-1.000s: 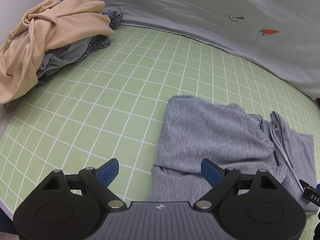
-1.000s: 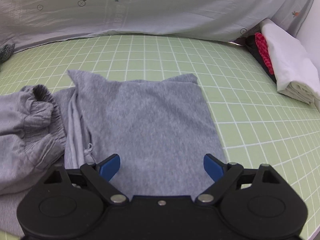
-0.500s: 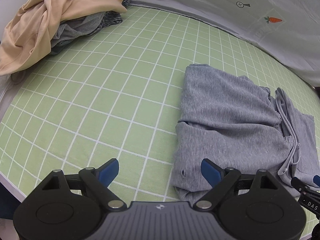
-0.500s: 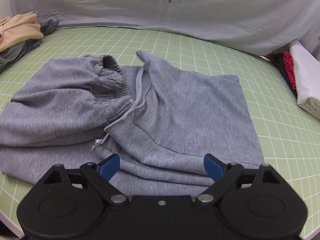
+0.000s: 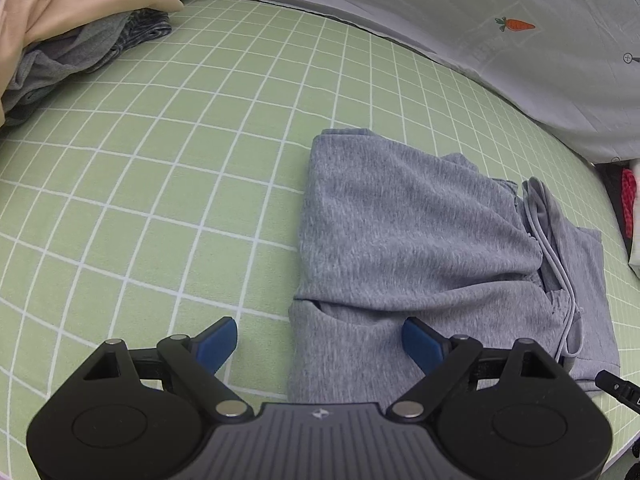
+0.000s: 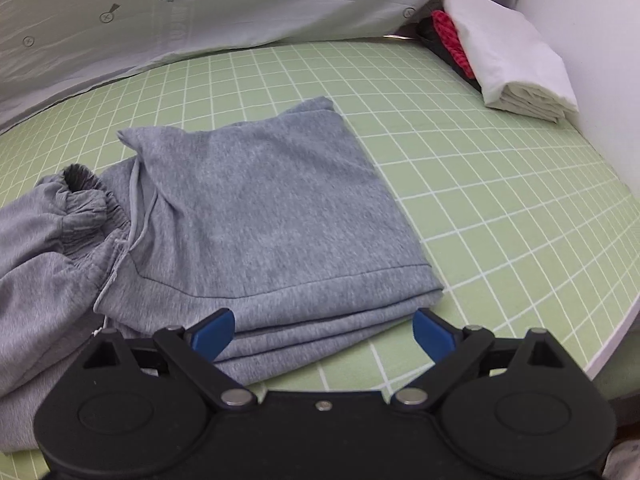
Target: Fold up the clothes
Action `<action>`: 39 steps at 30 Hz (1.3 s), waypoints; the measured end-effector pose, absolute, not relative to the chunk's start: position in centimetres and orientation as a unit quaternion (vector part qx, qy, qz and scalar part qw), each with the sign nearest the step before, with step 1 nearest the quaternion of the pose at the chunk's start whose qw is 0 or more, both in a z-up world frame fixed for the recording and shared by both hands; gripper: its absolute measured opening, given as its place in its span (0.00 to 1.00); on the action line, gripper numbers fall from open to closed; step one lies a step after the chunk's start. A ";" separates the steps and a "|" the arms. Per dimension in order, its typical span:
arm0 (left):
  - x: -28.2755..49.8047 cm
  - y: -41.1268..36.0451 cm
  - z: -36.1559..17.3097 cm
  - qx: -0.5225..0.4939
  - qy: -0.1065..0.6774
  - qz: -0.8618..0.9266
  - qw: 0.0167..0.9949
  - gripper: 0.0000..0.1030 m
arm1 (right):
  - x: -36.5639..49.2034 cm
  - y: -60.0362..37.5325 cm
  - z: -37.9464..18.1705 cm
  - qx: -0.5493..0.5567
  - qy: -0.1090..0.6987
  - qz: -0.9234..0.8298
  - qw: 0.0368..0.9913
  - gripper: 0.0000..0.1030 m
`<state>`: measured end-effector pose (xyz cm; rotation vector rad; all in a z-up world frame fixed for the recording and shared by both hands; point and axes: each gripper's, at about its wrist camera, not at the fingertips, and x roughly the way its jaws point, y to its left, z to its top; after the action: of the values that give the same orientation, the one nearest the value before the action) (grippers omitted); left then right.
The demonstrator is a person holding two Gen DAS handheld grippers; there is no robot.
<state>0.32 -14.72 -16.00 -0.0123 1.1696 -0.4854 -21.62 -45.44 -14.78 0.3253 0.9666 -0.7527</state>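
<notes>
Left gripper: jaws spread wide, nothing pinched; its blue fingertips hang over the near left corner of the grey sweatpants, one tip above the bare green checked sheet, the other above the grey cloth. Right gripper: jaws opening and spread wide; between them lies only the near stacked edge of the same garment, with neither pad pressing on it.

The sweatpants lie folded into a rough rectangle on the sheet. In the left wrist view the long axis runs from the near edge away towards the far side, tilted slightly right. The gathered elastic waistband faces the left of the right wrist view, with the drawstring trailing across the fabric just beside it. The hemmed, layered edge faces the right gripper.

Outward from the garment: a heap of beige and grey clothes well apart at the far left; a folded white cloth with a red knitted item touching it at the far right; a pale duvet with carrot print along the far edge of the sheet.
</notes>
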 end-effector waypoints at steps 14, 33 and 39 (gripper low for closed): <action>-0.6 -17.3 -15.7 -0.020 0.521 -0.231 0.822 0.19 | -25.6 -47.3 -15.1 0.163 0.456 -0.371 0.792 0.94; -10.8 -40.1 -9.4 -0.056 0.439 -0.315 0.839 0.11 | -31.7 -62.6 -15.2 0.138 0.433 -0.302 0.838 0.94; -12.5 -45.0 -17.0 -0.082 0.547 -0.261 0.791 0.17 | -35.1 -66.2 -16.2 0.143 0.449 -0.321 0.822 0.94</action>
<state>-12.46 -45.02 -16.99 -0.1763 1.1770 -0.5608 -35.09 -66.24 -16.20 0.3048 0.9551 -0.6822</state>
